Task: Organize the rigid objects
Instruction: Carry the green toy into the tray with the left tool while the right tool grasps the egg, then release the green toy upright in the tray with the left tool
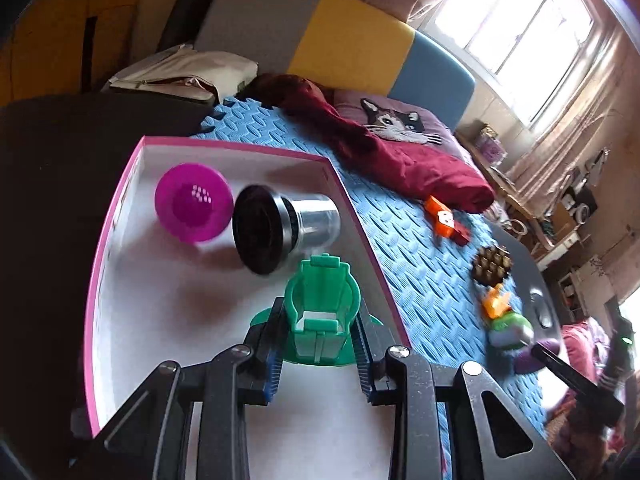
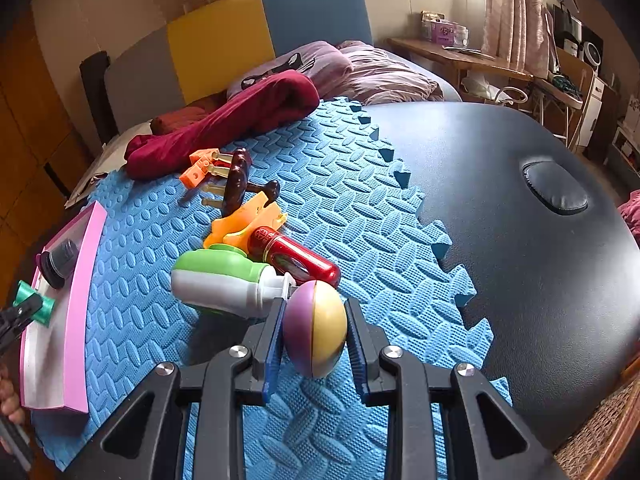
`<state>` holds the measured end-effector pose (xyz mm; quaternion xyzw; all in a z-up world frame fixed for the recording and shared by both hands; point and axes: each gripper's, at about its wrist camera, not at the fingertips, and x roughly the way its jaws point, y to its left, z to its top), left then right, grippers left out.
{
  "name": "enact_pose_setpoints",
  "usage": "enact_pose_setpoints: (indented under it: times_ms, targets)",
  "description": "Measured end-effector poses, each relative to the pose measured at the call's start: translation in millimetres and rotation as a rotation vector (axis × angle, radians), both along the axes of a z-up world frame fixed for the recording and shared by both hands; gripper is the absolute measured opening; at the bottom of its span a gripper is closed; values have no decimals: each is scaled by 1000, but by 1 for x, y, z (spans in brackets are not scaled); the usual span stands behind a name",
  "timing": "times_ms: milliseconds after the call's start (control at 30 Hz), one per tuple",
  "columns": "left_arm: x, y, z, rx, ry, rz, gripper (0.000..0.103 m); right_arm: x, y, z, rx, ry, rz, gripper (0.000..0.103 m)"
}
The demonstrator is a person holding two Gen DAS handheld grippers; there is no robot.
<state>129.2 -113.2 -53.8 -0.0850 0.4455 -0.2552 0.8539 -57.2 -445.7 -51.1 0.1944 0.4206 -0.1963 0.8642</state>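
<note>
1. The green plastic toy chair [image 1: 320, 312] is inside the shallow white box with a pink rim [image 1: 120, 208], near its right wall. It stands on a round green base, and its long axis runs away from the left camera, with the top of its back towards the far end of the box.
2. The left gripper [image 1: 320, 344] reaches into the box from the near side, pointing forward and a little down. Its two black fingers with blue pads [image 1: 274, 372] stand at both sides of the chair and seem to press on it.
3. Further in the same box lie a magenta plastic bowl [image 1: 194, 202], on its side with the opening towards the camera, and a clear cylindrical jar with a black lid [image 1: 280, 228]. The jar lies on its side, lid towards the near left and bottom towards the far right, touching or almost touching the bowl.
4. The right gripper [image 2: 316, 332] is low over the blue foam puzzle mat [image 2: 360, 208] and points forward. Its fingers are closed on a purple and yellow plastic ball [image 2: 314, 328], which looks a little lifted from the mat.
5. Just behind the ball lie a white and green plastic bottle [image 2: 224, 280] on its side, neck towards the ball, and a red cylindrical tube [image 2: 294, 258], its long axis going from far left to near right.
</note>
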Motion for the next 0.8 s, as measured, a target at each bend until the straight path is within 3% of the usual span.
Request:
enact_pose_setpoints:
  times_ms: [333, 400, 433, 500, 667, 800]
  targets:
    - [43, -32, -7, 92, -17, 9, 33, 1, 1, 0, -5, 1, 7, 28]
    - [37, -32, -3, 100, -42, 0, 38, 1, 1, 0, -5, 1, 7, 28]
    - [32, -31, -1, 95, -44, -5, 50, 1, 1, 0, -5, 1, 7, 28]
    - [24, -25, 3, 93, -56, 10, 59, 1, 1, 0, -4, 1, 5, 28]
    - [-2, -8, 10, 103, -50, 31, 59, 0, 0, 0, -5, 3, -3, 28]
    - [-34, 5, 16, 126, -90, 38, 59, 0, 1, 0, -17, 5, 0, 28]
